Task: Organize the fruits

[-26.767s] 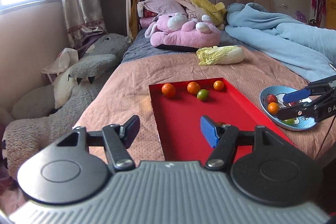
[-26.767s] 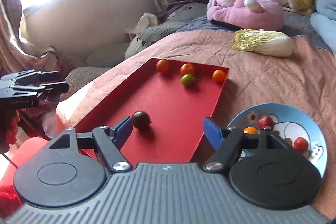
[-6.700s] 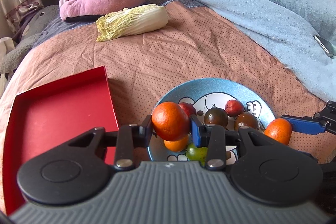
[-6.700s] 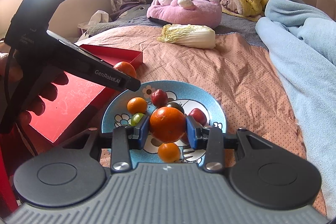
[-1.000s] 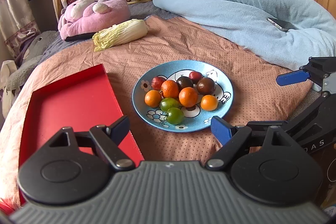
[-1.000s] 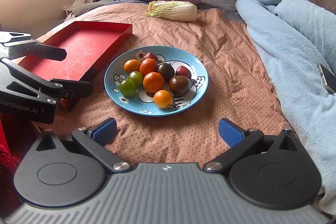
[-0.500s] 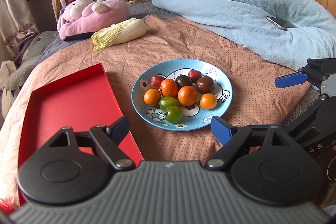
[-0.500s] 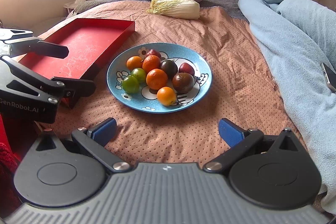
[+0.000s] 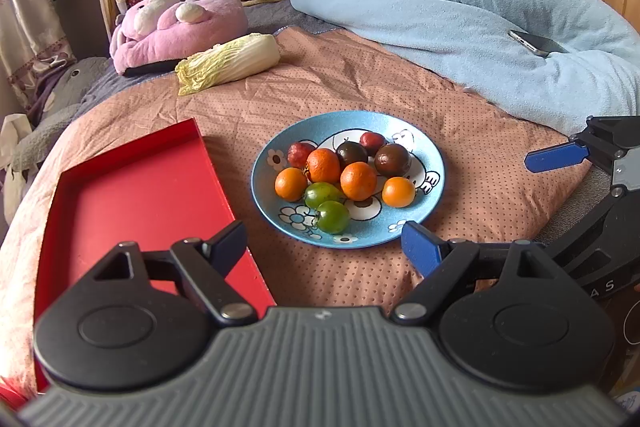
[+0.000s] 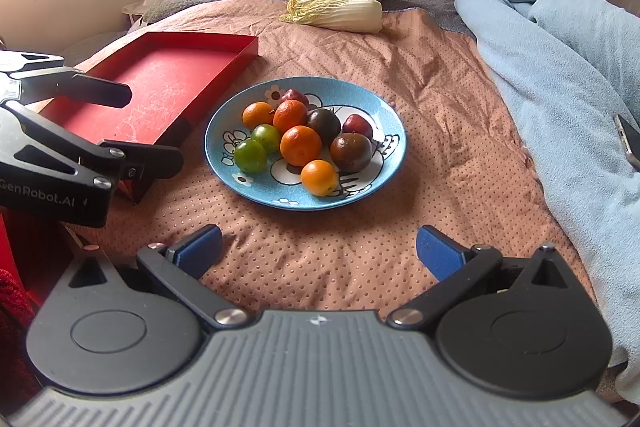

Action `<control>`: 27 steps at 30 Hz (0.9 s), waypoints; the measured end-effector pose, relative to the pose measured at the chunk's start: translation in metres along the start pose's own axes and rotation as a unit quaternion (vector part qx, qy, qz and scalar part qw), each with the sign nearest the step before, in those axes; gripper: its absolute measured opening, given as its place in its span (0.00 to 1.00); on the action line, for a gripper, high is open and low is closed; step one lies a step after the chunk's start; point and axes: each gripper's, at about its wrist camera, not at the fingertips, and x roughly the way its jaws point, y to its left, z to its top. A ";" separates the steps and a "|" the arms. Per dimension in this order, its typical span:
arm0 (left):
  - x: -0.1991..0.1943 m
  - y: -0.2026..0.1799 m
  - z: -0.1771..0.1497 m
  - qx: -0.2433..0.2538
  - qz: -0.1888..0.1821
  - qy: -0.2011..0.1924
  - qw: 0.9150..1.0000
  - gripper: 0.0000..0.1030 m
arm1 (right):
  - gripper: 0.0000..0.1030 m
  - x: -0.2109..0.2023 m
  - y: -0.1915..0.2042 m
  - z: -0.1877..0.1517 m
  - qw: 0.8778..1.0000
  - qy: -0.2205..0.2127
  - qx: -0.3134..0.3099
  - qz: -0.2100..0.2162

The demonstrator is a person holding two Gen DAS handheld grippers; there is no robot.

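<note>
Fruits are gathered on the blue plate (image 9: 434,183) at the left wrist view's centre: four orange, two green, two dark, two red. At its nine o'clock the red tray (image 9: 132,195) is seen bare. The left gripper (image 9: 322,243) is held with jaws released, nothing between them.

From the right wrist, the same plate (image 10: 384,163) is seen at twelve o'clock of the right gripper (image 10: 318,247), whose jaws are likewise spread and unladen; the tray (image 10: 168,83) lies at ten o'clock.
</note>
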 end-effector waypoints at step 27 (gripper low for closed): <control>-0.001 0.003 -0.003 -0.003 -0.003 -0.010 1.000 0.83 | 1.00 0.001 0.007 0.000 1.000 0.001 -0.003 0.004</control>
